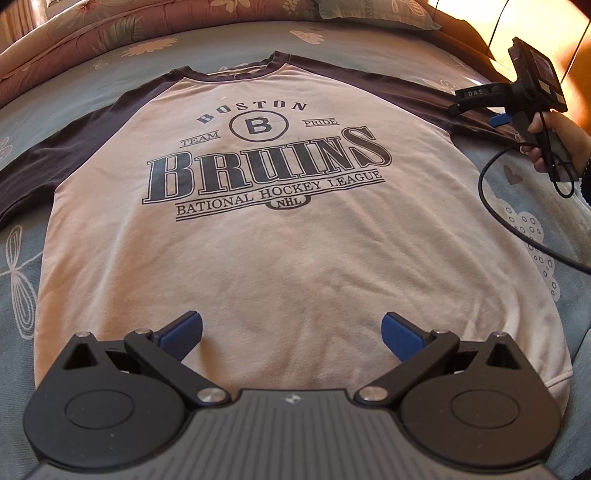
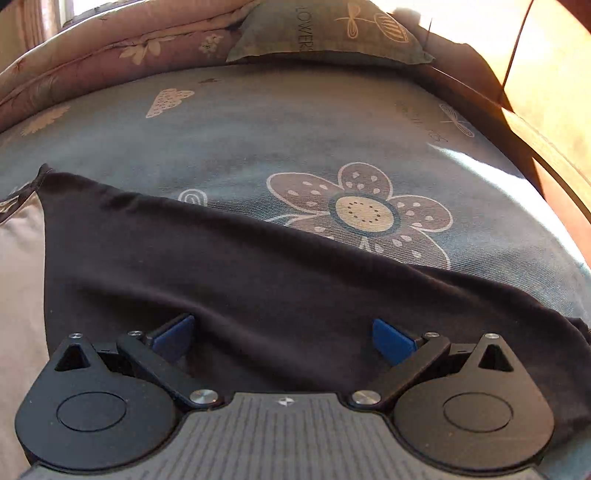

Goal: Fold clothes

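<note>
A white raglan T-shirt [image 1: 280,243] with dark navy sleeves and a "Boston Bruins" print lies flat, front up, on the bed. My left gripper [image 1: 291,332] hovers open over the shirt's lower hem, with nothing between its blue pads. The right gripper [image 1: 476,110], held by a hand [image 1: 554,140], sits over the shirt's right sleeve near the shoulder. In the right wrist view that dark sleeve [image 2: 258,288] fills the lower frame, and my right gripper [image 2: 284,336] stands open just above it, blue fingers spread wide with nothing gripped.
The blue-grey bedsheet [image 2: 295,129] with flower prints spreads around the shirt. A pink quilt [image 1: 110,33] and a pillow [image 2: 332,33] lie at the far end. A wooden bed frame [image 2: 554,147] runs along the right. A black cable [image 1: 491,206] trails from the right gripper.
</note>
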A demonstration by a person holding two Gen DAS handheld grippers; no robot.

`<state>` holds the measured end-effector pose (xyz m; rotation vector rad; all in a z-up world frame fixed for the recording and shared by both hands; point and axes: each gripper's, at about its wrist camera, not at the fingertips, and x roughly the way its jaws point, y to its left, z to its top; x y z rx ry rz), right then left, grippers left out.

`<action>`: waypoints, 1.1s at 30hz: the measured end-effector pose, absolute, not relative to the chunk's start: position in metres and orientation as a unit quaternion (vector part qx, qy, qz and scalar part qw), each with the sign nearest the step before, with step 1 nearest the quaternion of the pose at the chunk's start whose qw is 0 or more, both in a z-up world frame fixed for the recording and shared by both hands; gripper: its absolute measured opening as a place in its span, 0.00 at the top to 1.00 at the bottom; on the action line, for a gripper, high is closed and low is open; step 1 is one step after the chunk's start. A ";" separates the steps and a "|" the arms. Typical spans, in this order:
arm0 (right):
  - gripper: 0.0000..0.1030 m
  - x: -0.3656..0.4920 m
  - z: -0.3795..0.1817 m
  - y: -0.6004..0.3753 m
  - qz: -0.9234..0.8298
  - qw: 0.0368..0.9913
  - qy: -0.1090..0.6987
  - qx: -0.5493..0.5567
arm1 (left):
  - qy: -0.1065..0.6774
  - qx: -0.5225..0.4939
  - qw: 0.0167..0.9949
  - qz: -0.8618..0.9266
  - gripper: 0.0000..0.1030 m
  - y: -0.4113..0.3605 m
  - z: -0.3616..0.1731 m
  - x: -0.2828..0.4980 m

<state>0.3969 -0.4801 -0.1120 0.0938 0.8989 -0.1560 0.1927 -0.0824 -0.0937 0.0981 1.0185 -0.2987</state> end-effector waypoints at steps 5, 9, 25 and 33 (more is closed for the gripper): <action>0.00 0.399 -0.099 -0.454 -0.040 0.902 0.429 0.041 | 0.482 0.049 0.863 -0.141 0.01 -0.079 -0.094 0.191; 0.00 0.409 -0.118 -0.427 -0.025 0.897 0.441 -0.002 | 0.480 0.045 0.865 -0.139 0.01 -0.071 -0.091 0.187; 0.00 0.360 -0.105 -0.379 0.040 0.888 0.458 -0.027 | 0.464 0.017 0.876 -0.131 0.01 -0.040 -0.084 0.168; 0.00 0.305 -0.078 -0.323 0.123 0.881 0.457 -0.012 | 0.487 -0.008 0.863 -0.135 0.01 -0.019 -0.101 0.165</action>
